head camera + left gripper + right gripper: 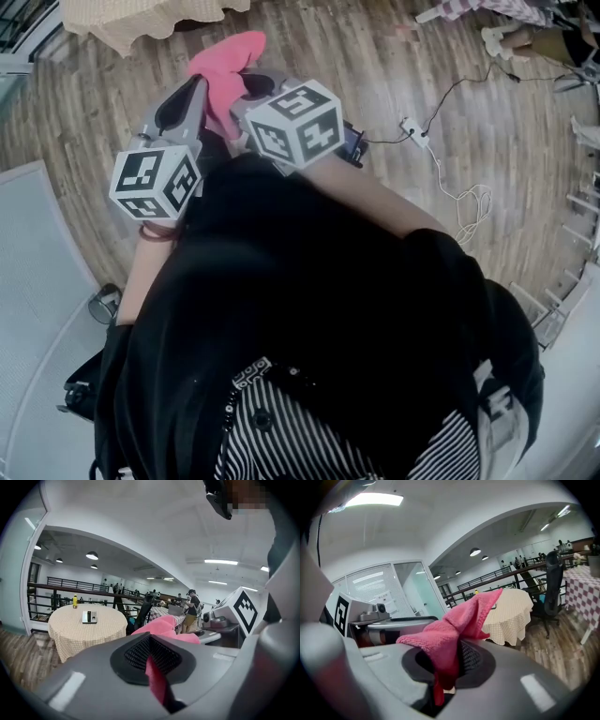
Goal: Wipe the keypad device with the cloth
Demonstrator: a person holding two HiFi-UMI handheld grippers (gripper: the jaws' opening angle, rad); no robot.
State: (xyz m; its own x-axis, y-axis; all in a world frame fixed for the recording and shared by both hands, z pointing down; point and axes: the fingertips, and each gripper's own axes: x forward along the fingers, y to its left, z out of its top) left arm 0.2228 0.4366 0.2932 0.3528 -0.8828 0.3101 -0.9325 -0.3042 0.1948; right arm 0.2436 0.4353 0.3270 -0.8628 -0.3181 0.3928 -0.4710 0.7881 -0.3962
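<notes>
Though unseen overhead, tabletop keypad device (89,617)

floor (356,66): open ahead | table (122,23): far left | power strip (413,128): right

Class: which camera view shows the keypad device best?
The left gripper view: the keypad device lies in plain sight on the round table. In the right gripper view the pink cloth overlaps the table and no device shows; the head view catches only the table's edge.

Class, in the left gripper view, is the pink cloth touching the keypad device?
No, the pink cloth is clamped in the left gripper, well apart from the keypad device lying on the round table.
</notes>
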